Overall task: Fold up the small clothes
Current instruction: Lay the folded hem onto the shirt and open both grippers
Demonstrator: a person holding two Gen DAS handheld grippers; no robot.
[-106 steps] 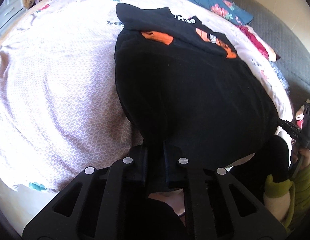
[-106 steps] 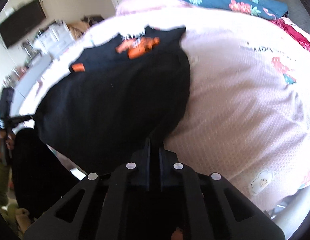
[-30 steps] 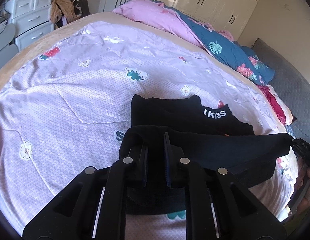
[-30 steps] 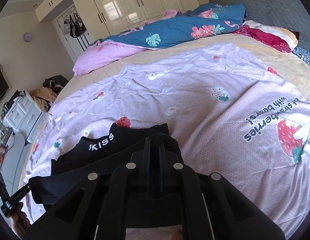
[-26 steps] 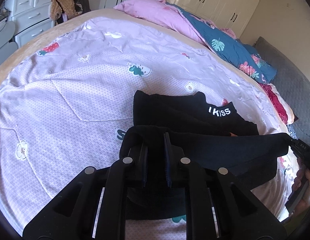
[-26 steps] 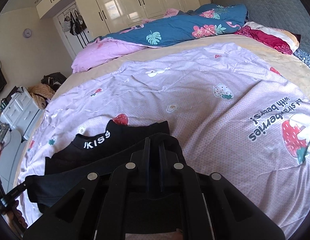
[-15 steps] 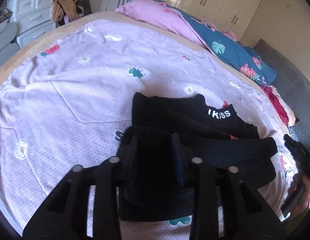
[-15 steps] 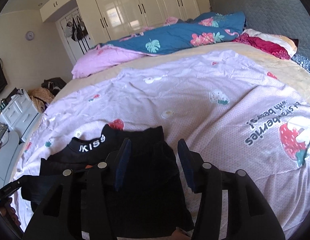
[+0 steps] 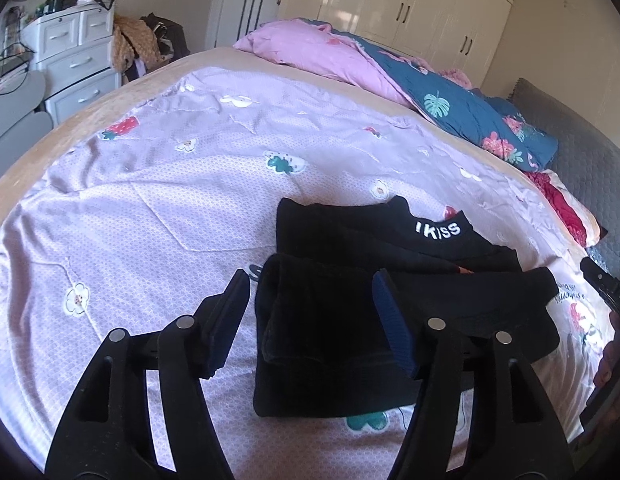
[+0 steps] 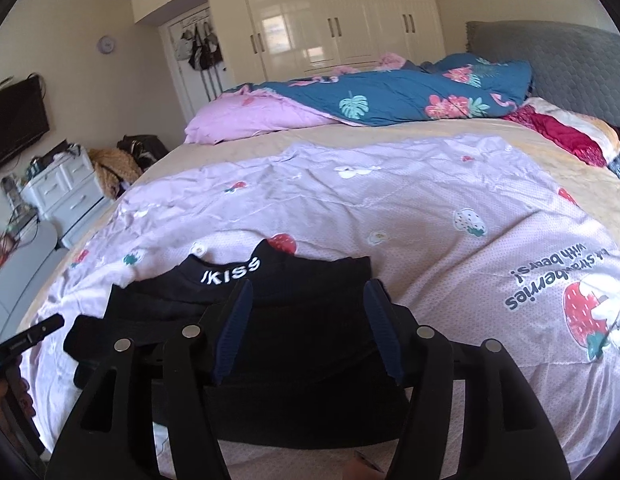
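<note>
Currently, the left tool (image 9: 310, 300) is spread wide with nothing between its fingers, positioned over the left edge of the black garment (image 9: 350, 320). The garment lies folded on the lilac strawberry-print bedspread (image 9: 150, 208), its collar with the white "KISS" lettering (image 9: 437, 229) at the far side. The right tool (image 10: 306, 308) is likewise spread wide and empty, hovering over the garment's right portion (image 10: 310, 344). Beyond the bedspread, a pink quilt (image 10: 250, 116) and a blue floral quilt (image 10: 390, 100) lie heaped on the bed.
</note>
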